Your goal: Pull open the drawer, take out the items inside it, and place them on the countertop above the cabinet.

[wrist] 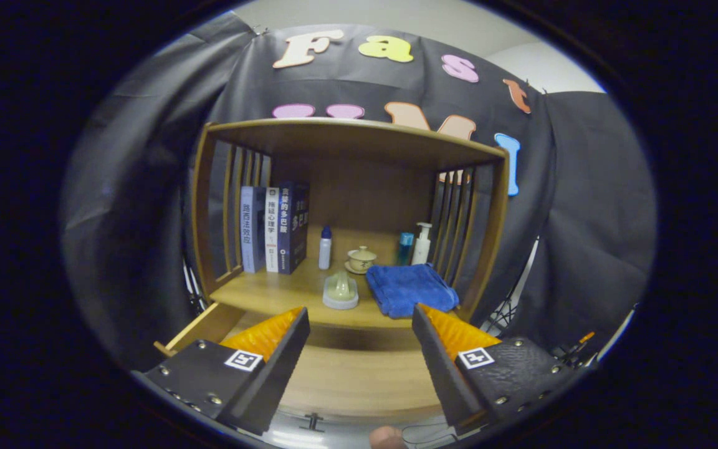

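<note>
Because the drawer [359, 374] is pulled out under the fingers, the gripper [360, 321] looks over it with its two fingers spread wide apart and nothing between them. Below the gripper I see only the drawer's bare wooden floor; no item is visible in the part that shows, although the fingers hide both sides of it. The left wall of the drawer [200, 330] comes forward from under the countertop [272, 293].

On the countertop, just beyond the fingertips, a folded blue towel [410, 288] lies near the front edge, and beside it on the left stands a pale green lidded dish [341, 292]. My judgement is that these two were put near the edge because it is the shortest way from the drawer, and that the task is close to its end, but this I cannot confirm.

Further back, against the left slats, three books [273, 229] stand upright and lean on each other. Near them are a small white bottle [325, 247], a lidded teacup on a saucer [361, 258], a teal container [405, 247] and a pump bottle [422, 243], all well behind the towel, probably as fixed decoration.
</note>
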Action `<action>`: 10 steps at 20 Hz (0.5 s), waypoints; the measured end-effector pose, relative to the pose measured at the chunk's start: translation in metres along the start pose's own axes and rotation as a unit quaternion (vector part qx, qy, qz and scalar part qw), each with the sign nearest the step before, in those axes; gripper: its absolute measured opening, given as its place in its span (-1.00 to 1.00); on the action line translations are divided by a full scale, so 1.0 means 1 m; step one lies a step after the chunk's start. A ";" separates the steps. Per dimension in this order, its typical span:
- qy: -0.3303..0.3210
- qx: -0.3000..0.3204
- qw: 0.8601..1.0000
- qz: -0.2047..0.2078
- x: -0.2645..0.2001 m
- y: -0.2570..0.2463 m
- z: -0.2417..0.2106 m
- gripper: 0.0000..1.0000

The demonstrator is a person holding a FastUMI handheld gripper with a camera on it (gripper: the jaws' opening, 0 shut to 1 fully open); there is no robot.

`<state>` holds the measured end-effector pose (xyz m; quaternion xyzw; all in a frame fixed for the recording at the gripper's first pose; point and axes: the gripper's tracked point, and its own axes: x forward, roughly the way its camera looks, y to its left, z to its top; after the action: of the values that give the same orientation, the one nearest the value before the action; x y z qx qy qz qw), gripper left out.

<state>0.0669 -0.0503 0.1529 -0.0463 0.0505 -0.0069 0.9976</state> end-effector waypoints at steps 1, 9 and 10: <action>-0.005 0.005 1.000 -0.004 -0.015 -0.006 -0.001 0.97; -0.038 0.008 0.999 0.009 -0.088 -0.010 -0.039 0.96; -0.037 0.014 0.999 0.014 -0.091 -0.006 -0.052 0.96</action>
<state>-0.0291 -0.0590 0.1115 -0.0320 0.0142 0.0081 0.9994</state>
